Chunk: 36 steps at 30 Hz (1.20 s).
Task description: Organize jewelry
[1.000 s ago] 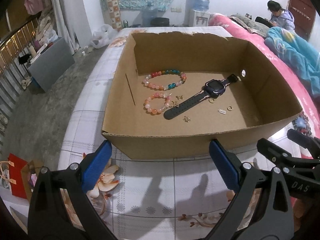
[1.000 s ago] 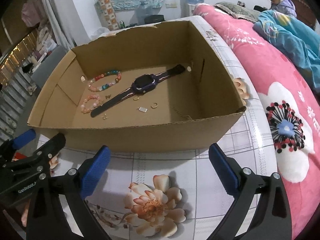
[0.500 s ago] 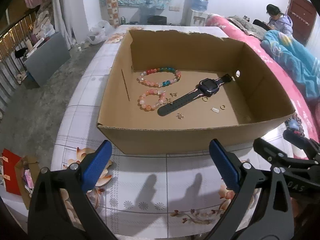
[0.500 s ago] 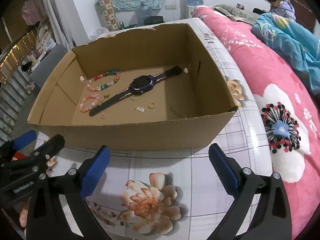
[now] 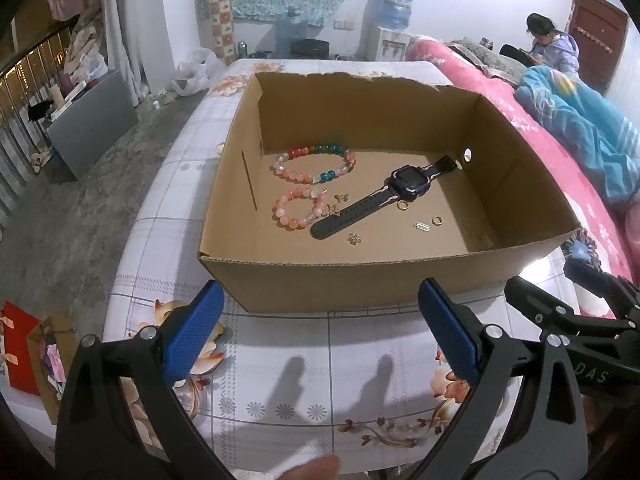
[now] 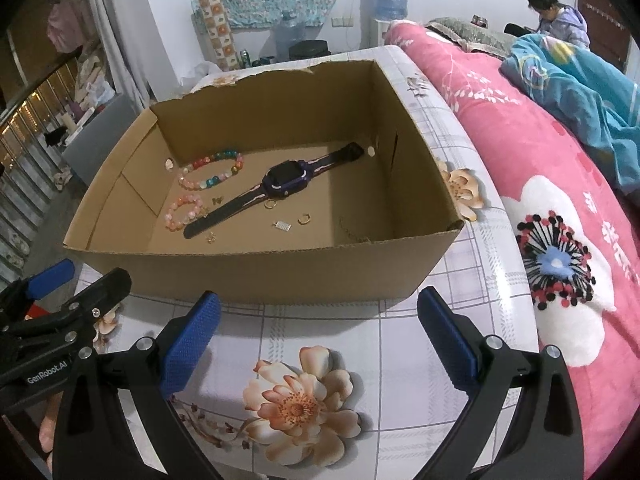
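An open cardboard box (image 5: 360, 280) (image 6: 256, 276) stands on a flower-print tablecloth. Inside lie a multicoloured bead bracelet (image 5: 314, 162) (image 6: 212, 168), a pink bead bracelet (image 5: 298, 208) (image 6: 183, 210), a dark watch (image 5: 408, 182) (image 6: 286, 178), gold rings (image 5: 438, 221) (image 6: 305, 219) and small charms (image 5: 354, 238). My left gripper (image 5: 320, 334) is open in front of the box's near wall, nothing between its blue pads. My right gripper (image 6: 318, 338) is open too, beside it, also short of the box.
A pink flowered quilt (image 6: 540, 184) and a blue blanket (image 5: 580, 128) lie along the right. A person (image 5: 554, 46) sits at the far back right. A grey cabinet (image 5: 92, 128) and a red bag (image 5: 20, 348) stand on the floor to the left.
Both grippers have drawn back and risen a little from the box, so more tablecloth shows before it. The jewelry has not moved and both grippers stay open.
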Tool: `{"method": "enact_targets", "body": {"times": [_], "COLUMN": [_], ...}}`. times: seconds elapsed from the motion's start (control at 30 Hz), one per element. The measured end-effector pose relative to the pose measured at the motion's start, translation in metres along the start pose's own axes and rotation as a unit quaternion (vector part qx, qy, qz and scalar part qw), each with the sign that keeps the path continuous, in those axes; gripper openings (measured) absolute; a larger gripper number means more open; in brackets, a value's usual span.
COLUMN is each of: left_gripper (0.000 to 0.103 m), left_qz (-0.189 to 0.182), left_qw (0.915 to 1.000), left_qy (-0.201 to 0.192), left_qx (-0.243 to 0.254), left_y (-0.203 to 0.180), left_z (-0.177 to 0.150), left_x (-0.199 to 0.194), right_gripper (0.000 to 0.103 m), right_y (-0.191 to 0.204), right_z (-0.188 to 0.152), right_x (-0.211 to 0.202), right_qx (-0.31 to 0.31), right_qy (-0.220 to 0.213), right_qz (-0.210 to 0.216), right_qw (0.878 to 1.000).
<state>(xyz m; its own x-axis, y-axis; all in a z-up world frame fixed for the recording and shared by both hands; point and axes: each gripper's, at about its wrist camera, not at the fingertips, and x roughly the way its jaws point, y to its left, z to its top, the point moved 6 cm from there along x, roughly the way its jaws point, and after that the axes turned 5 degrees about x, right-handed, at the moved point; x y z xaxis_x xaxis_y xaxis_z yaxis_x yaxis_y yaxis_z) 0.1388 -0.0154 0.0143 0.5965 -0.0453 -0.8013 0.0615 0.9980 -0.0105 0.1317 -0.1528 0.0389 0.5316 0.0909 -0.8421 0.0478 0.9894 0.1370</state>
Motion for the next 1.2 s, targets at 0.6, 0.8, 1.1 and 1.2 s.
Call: {"method": "enact_targets", "body": {"times": [0.6, 0.8, 1.1, 1.2], "left_gripper": [0.094, 0.094, 0.094, 0.094], "left_qz": [-0.003, -0.002, -0.003, -0.002], "left_qw": [0.9999, 0.9999, 0.9999, 0.9999], "left_qy": [0.009, 0.009, 0.01, 0.008], "left_qx": [-0.007, -0.008, -0.007, -0.007], "left_y": [0.0039, 0.0052, 0.0049, 0.0051], "left_z": [0.0016, 0.0013, 0.0012, 0.0013], "left_x": [0.0053, 0.0048, 0.0045, 0.0042], "right_gripper": [0.096, 0.096, 0.096, 0.096], "right_y": [-0.0017, -0.0036, -0.0047, -0.0046], "right_z": [0.0001, 0.0003, 0.0007, 0.0004], "right_x": [0.0004, 0.001, 0.0004, 0.0006], "right_qx": [0.002, 0.003, 0.003, 0.005], "right_qy": [0.0, 0.001, 0.003, 0.004], "right_qz": [-0.004, -0.006, -0.005, -0.005], "right_qw": [1.0, 1.0, 1.0, 1.0]}}
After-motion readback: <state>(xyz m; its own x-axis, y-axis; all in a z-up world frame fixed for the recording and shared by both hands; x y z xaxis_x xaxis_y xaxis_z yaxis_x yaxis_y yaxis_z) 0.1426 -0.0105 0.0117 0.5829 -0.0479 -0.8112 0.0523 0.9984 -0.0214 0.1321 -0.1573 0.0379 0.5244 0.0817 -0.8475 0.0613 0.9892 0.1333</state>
